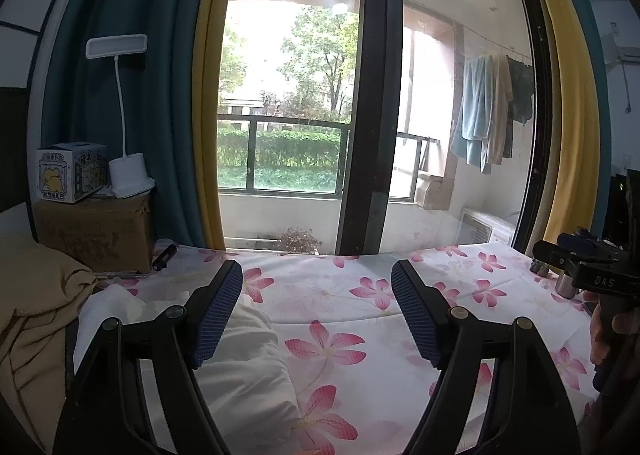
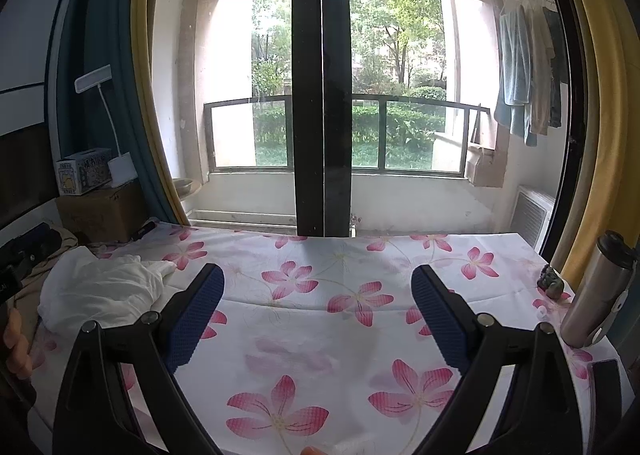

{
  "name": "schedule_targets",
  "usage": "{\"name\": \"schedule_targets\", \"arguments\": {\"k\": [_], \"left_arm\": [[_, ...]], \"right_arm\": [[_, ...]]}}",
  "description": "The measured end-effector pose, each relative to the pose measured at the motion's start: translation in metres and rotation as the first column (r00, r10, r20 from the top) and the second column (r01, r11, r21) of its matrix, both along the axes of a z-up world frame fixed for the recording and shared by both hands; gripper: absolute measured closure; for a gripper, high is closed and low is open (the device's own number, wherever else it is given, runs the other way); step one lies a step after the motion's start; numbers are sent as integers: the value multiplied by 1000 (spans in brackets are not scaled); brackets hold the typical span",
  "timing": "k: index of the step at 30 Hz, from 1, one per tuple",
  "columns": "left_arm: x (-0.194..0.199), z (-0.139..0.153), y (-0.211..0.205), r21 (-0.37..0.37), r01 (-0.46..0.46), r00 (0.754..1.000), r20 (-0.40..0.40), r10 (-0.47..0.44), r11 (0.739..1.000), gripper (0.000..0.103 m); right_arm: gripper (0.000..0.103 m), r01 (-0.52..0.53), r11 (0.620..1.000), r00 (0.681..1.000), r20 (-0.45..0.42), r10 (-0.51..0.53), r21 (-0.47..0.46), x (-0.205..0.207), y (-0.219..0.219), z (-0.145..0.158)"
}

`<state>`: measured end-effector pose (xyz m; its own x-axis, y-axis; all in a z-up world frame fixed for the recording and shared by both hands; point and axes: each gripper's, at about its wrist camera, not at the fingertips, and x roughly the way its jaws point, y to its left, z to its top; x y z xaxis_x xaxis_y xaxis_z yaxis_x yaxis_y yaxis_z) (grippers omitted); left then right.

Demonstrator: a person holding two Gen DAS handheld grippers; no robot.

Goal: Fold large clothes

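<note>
the crumpled white garment point(image 2: 104, 287) is seen at ten o'clock of the right gripper point(image 2: 316, 315), directly beneath the nearer left gripper point(image 1: 316, 315); both are spread wide, empty.

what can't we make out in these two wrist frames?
- White garment: left wrist view, its near part is hidden behind the left gripper; type unreadable in either view.
- Right gripper: in the left wrist view, cut off by the right edge.
- Printed box: print too small to read.
- Dark object: right wrist view, partly hidden behind the gripper's arm.
</note>
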<state>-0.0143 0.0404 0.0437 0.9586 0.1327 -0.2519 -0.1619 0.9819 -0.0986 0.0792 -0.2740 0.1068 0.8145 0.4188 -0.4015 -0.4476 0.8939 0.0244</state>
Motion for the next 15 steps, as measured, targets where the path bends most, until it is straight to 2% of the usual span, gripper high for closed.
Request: {"name": "schedule_targets", "arguments": {"k": [15], "left_arm": [[0,-3,-1,-3,6,1000,-11,-6,1000,23]], "right_arm": [[9,0,1000,1000,-12,0,-1,0,0,-3]]}}
